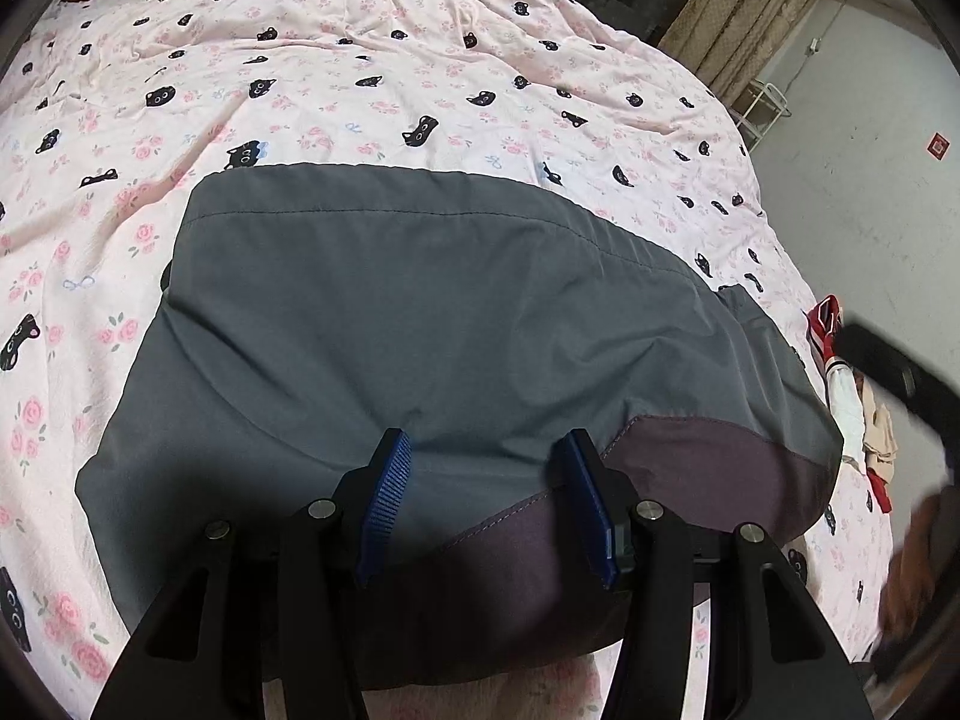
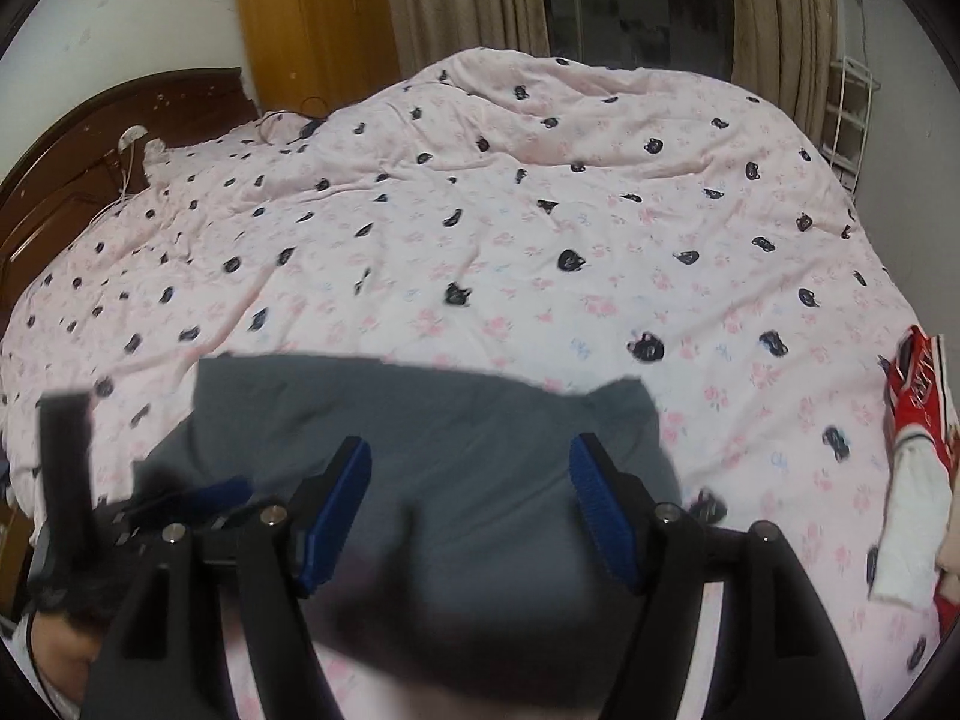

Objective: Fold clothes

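Note:
A grey garment [image 1: 420, 312] with a purple panel [image 1: 690, 468] lies folded on the pink bedspread [image 1: 360, 78]. My left gripper [image 1: 486, 492] hovers open over its near edge, blue pads apart, nothing between them. In the right wrist view the same grey garment [image 2: 456, 480] looks blurred, and my right gripper [image 2: 471, 504] stands open above it. The left gripper [image 2: 180, 498] shows at the lower left of that view, held by a hand. The right gripper appears as a dark blurred shape at the right edge of the left wrist view.
A red and white garment [image 2: 918, 396] and other clothes lie at the bed's right edge, seen also as the red garment [image 1: 825, 324]. A dark wooden headboard [image 2: 90, 144] is far left. A white wire rack [image 2: 849, 120] stands by the curtains [image 2: 468, 0].

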Demonstrator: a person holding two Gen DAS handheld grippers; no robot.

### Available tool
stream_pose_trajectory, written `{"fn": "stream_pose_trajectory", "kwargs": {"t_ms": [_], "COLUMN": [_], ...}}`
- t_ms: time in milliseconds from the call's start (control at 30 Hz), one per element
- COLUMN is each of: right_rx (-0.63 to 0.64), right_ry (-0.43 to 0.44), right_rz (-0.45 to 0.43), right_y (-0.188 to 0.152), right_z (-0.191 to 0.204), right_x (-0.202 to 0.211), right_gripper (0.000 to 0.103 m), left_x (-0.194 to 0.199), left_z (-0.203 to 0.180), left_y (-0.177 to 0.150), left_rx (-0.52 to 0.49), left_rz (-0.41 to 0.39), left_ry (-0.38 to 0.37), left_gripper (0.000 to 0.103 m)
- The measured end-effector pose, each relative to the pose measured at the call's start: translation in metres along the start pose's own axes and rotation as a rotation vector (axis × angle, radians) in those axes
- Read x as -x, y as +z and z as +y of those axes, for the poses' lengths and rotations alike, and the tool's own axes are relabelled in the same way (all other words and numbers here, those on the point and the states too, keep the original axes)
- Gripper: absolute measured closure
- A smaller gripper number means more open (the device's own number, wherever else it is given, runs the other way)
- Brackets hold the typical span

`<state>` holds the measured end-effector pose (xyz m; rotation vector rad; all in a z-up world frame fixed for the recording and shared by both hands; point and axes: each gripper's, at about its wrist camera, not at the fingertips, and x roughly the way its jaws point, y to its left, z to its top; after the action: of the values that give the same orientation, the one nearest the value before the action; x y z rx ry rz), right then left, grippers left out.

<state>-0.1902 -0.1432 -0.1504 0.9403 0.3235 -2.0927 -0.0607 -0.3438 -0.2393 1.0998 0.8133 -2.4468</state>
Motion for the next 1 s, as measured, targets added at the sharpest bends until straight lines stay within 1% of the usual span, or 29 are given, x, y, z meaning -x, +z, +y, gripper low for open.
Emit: {"fn": "stream_pose_trajectory", "kwargs": {"t_ms": [100,233,300,467,500,567,700,900,967,1000], "right_rx": [-0.01,-0.037,-0.052,-0.093,-0.095,-0.098,-0.134,-0.12,-0.113,-0.11], "right_ry": [0.002,-0.001,0.001,0.03,0.033,0.03,0.054,0.048,0.044,0.044], "right_rz": [0.023,0.086,0.093,0.121,0.122,0.124,0.118,0.125,0.13,0.131], "right_y": [-0.02,-0.044,-0.051,-0.057,-0.059,-0.064,-0.074,-0.076,-0.076,-0.076], "right_z": [0.011,0.014,0.013,0.005,0.005,0.004,-0.004,-0.003,-0.003,-0.003], "right_x": [0.002,-0.017,-0.024,-0.038,-0.04,-0.046,-0.055,-0.062,-0.065,-0.066], "right_gripper": [0.032,0.028,0.026,0.009,0.007,0.001,0.0,0.0,0.0,0.0], "left_x": [0.0,-0.001,-0.001,-0.003,-0.003,-0.004,-0.005,-0.005,0.004,0.01], "left_z": [0.0,0.0,-0.001,-0.003,-0.004,-0.005,-0.007,-0.009,-0.01,-0.012], "left_y": [0.001,0.001,0.001,-0.002,-0.003,-0.004,-0.005,-0.004,-0.004,-0.005], "left_rx": [0.003,0.003,-0.003,-0.02,-0.025,-0.034,-0.049,-0.054,-0.044,-0.041], "left_rz": [0.0,0.0,0.0,-0.014,-0.015,-0.018,-0.02,-0.009,-0.005,-0.016], "left_ry": [0.0,0.001,0.004,0.011,0.016,0.022,0.029,0.036,0.034,0.024], "left_gripper": [0.055,0.055,0.055,0.053,0.053,0.052,0.051,0.051,0.05,0.05]}}
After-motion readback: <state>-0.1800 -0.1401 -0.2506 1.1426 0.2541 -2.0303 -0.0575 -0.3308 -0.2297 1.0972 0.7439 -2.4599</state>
